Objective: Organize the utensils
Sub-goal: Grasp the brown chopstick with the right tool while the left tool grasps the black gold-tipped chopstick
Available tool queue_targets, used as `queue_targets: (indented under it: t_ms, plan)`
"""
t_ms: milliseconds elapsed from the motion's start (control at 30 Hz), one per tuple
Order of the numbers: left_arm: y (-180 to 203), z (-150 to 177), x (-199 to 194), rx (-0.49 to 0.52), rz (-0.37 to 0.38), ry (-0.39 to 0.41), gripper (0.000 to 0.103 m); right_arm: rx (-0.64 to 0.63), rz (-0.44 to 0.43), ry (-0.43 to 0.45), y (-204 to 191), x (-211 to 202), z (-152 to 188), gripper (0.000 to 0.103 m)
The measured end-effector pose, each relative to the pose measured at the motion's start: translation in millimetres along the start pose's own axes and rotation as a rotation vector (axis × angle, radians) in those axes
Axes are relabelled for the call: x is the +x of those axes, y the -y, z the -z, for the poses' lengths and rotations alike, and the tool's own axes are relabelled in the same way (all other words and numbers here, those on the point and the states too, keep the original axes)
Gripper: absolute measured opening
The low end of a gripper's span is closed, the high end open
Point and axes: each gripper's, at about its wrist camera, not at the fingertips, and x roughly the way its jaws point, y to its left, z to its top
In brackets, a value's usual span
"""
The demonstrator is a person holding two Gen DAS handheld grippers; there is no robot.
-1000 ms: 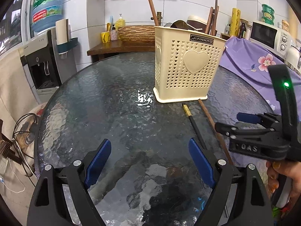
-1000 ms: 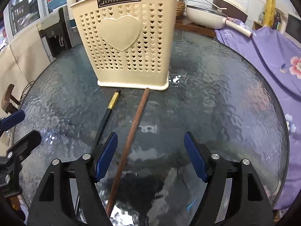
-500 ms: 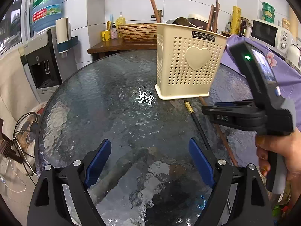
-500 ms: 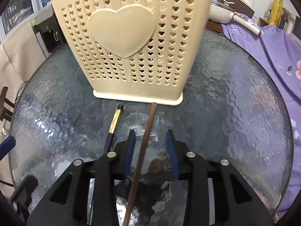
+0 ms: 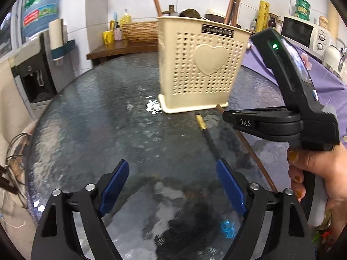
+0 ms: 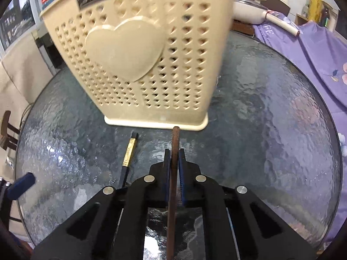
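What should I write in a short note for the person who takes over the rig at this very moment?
Right gripper: shut on the brown wooden chopstick, whose tip is at the foot of the cream utensil holder.
Left gripper: open, holding nothing, over the glass table.
Black chopstick with gold band: lying on the glass left of the brown one.
Done: brown chopstick gripped.
Left: put both chopsticks in the holder.
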Motion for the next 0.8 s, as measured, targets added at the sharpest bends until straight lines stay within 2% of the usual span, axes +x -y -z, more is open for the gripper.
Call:
queue_targets:
  t_ms: [233, 500, 600, 800]
  plan:
    - [21.9, -22.0, 21.5, 0.024, 0.073, -0.039, 0.060, 0.042, -0.011, 0.026, 21.5, -12.7, -1.5, 0.008]
    - [37.0, -39.2, 53.9, 0.057, 0.046, -0.081, 0.050, 0.090, -0.022, 0.049, 46.2, -29.6, 12.3, 0.008]
    - [40.6, -43.8, 65.7, 0.054, 0.048, -0.103, 0.041, 0.103, -0.021, 0.056, 53.1, -33.4, 15.4, 0.008]
    - [42.0, -48.4, 81.8, 0.038, 0.037, -0.124, 0.031, 0.109, -0.024, 0.057, 55.5, -34.3, 19.4, 0.008]
